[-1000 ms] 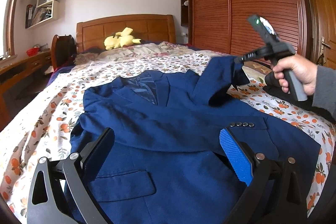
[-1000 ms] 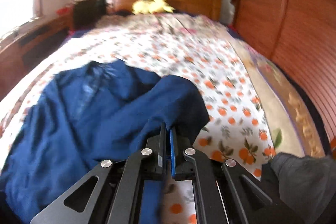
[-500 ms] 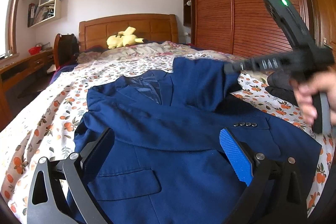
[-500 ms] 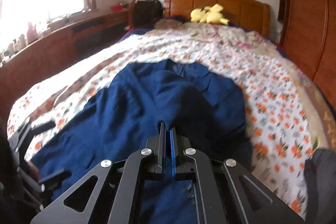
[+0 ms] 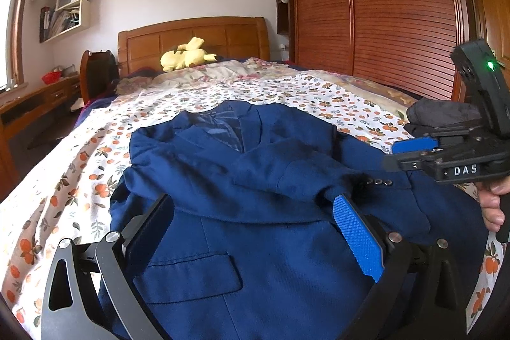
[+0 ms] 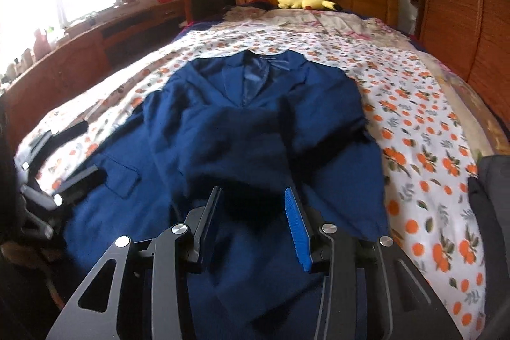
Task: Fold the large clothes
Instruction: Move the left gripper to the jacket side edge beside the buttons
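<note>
As the right gripper [image 6: 251,222] jaws are opening to drop the sleeve [image 5: 306,168] across the blazer [image 5: 255,244] mid-bed, the left gripper [image 5: 251,231] is held wide, empty, near the foot edge.

jacket [image 5: 255,238]: navy blue, front up, flat on the floral bedspread
sleeve [image 6: 242,142]: folded across chest
</note>
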A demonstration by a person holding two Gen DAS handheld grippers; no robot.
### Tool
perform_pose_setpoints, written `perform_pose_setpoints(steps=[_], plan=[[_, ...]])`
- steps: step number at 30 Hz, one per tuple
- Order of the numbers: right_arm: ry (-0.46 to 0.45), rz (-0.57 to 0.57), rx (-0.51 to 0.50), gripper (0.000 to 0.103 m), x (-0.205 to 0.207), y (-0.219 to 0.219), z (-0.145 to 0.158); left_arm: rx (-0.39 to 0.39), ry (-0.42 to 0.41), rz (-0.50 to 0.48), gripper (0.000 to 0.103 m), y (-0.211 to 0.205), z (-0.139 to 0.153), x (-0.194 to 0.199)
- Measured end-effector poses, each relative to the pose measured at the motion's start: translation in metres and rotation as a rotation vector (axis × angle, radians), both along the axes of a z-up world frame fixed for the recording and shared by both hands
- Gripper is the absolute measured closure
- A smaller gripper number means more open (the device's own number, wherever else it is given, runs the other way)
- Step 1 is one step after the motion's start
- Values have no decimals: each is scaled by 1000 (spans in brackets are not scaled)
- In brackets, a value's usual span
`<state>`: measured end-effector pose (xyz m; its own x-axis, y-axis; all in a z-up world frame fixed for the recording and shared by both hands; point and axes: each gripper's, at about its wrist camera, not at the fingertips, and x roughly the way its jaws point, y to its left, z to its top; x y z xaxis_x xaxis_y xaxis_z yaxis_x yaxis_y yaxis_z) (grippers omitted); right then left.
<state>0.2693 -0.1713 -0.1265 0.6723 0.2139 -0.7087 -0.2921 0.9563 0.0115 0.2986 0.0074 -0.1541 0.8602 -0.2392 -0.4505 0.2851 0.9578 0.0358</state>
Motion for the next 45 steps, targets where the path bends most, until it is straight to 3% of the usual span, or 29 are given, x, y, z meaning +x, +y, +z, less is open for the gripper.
perform_pose_setpoints(steps=[7, 11, 17, 25, 31, 35, 41, 45], plan=[[-7, -79, -16, 64, -5, -22, -27, 19, 10, 5, 2, -1, -6, 3], [-5, -90, -10, 58, -7, -29, -37, 30, 22, 8, 2, -3, -10, 5], [-30, -80, 1, 48, -16, -34, -34, 53, 29, 18, 2, -7, -14, 7], [-54, -56, 0, 48, -34, -50, -24, 105, 9, 28, 2, -22, -6, 1], [-52, -40, -1, 47, -48, -64, -23, 123, 47, 12, 2, -45, 4, 6], [-37, -28, 4, 47, -55, -74, -23, 122, 124, 1, 2, -69, 3, 23], [-43, -16, 43, 47, -66, -90, -17, 198, 163, -11, 2, -115, 2, 43], [-49, -1, 59, 38, -73, -100, -13, 245, 209, -20, 2, -142, -4, 60]])
